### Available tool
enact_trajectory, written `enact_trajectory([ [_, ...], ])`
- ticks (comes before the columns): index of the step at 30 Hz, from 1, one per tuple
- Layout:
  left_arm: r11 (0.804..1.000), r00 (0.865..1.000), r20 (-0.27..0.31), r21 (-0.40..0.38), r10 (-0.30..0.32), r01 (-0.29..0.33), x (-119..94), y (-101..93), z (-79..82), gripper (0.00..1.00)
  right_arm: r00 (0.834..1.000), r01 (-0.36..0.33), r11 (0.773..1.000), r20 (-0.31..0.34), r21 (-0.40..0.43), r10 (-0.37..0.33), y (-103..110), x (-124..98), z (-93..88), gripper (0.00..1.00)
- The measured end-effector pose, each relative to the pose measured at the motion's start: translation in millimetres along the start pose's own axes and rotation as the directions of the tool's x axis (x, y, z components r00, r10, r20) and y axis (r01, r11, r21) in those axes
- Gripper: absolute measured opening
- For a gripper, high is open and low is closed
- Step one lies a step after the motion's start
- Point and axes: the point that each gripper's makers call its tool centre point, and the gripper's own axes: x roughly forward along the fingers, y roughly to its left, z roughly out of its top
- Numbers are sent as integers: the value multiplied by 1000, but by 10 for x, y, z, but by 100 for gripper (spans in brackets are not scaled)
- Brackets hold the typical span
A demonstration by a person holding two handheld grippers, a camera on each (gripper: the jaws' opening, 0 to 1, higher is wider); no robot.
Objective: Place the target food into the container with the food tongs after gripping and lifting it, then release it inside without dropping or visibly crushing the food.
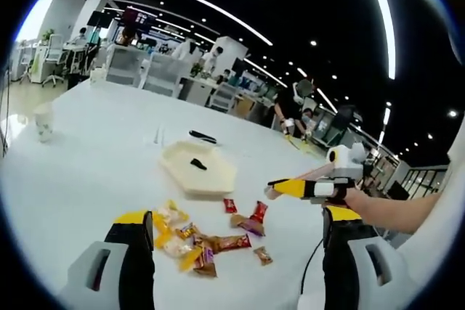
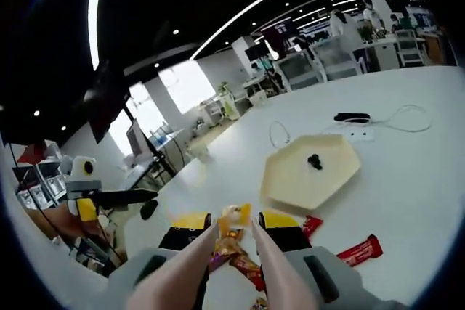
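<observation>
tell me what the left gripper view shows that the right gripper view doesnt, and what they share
Left gripper view: a loose pile of wrapped snacks on the white table, a paper cup near its far edge, and the right gripper coming in from the right.

Right gripper view: pink tongs pinched on a yellow wrapped snack, lifted just short of the tray, plus a white cable on the table.

Both: the cream hexagonal tray with one small dark item in it, and red wrapped snacks beside it.
</observation>
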Motion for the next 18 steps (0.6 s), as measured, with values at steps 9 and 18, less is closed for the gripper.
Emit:
enact_trajectory([
  [9, 1000, 999, -54, 8, -4, 5, 36, 15, -118, 98, 1000, -9, 1000, -17, -15, 9, -12, 53, -89, 26],
  [18, 1000, 998, -66, -5, 3, -3, 69, 6, -195, 98, 997, -45, 997, -71, -67, 40, 29, 108, -227, 26],
])
